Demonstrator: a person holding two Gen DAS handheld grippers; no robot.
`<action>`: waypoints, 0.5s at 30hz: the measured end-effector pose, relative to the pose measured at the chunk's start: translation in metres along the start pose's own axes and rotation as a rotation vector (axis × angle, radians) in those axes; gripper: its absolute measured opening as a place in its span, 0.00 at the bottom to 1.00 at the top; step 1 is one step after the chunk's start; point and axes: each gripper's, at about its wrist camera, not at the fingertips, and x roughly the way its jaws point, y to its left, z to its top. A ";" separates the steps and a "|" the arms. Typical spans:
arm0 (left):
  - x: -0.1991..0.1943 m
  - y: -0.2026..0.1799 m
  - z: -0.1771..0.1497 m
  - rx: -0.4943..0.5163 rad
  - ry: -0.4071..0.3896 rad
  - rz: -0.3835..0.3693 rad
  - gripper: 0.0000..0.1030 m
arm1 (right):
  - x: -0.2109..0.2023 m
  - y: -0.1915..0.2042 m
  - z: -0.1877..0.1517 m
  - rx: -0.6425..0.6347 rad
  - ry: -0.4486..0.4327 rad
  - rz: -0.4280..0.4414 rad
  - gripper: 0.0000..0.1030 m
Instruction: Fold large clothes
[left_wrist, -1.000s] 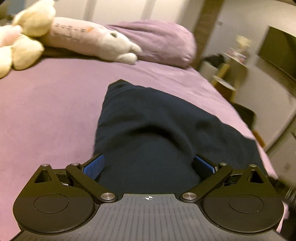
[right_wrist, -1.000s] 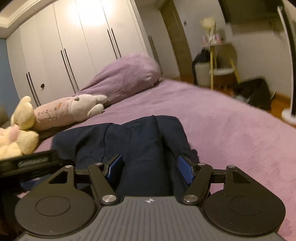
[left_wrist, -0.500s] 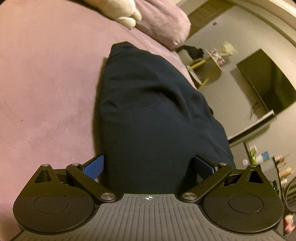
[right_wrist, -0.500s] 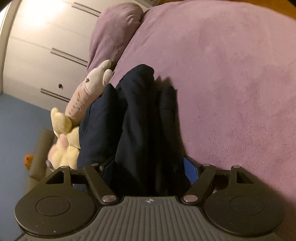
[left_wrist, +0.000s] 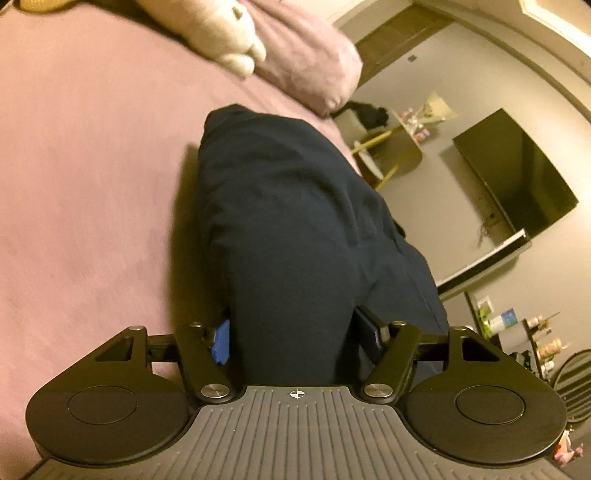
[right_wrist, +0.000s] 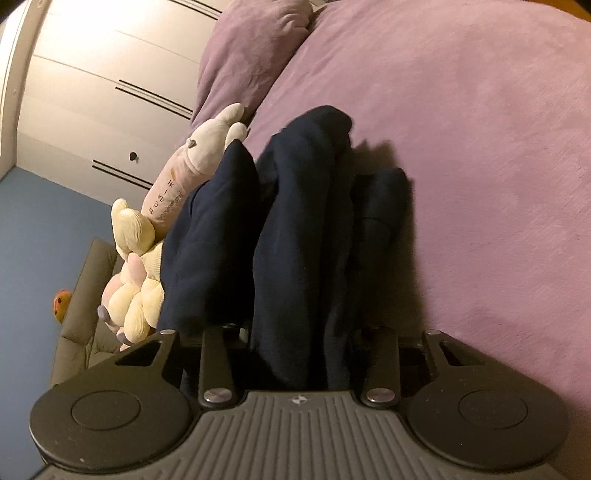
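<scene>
Two wrist views of a dark navy garment (left_wrist: 295, 229) held above a purple bed (left_wrist: 92, 184). Compared with a second ago, when the cloth lay low on the bed with both sets of fingers spread wide around it, the fingers of each gripper have drawn in against the fabric and the cameras now look steeply down its length. The cloth hangs bunched ahead of the fingers, with a shadow on the bed beside it. This suggests the gripped edge has been lifted so that the garment can be carried over for a fold; the fold itself looks not yet laid.

Left gripper (left_wrist: 291, 338): fingers closed partway, clamping a thick bundle of the garment between the blue pad (left_wrist: 222, 341) on one side and the dark pad on the other.

Right gripper (right_wrist: 301, 332): fingers likewise narrowed onto a gathered, pleated bundle of the garment (right_wrist: 303, 229); their pads are mostly hidden by cloth.

Orientation: in both views the garment's long axis runs straight ahead from between the fingers, its free end pointing away from them toward the pillow (left_wrist: 314, 62) and plush toys (right_wrist: 140, 258) beyond. Its far tip appears to reach the bed well ahead of the fingers; whether it rests there cannot be told.
</scene>
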 end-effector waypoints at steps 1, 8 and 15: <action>-0.009 0.001 0.002 0.008 -0.017 0.012 0.69 | 0.004 0.005 0.000 0.003 0.007 0.014 0.38; -0.086 0.044 0.016 0.014 -0.131 0.185 0.69 | 0.077 0.056 -0.027 -0.057 0.159 0.076 0.38; -0.104 0.076 -0.001 -0.089 -0.157 0.279 0.74 | 0.119 0.097 -0.048 -0.137 0.163 0.013 0.49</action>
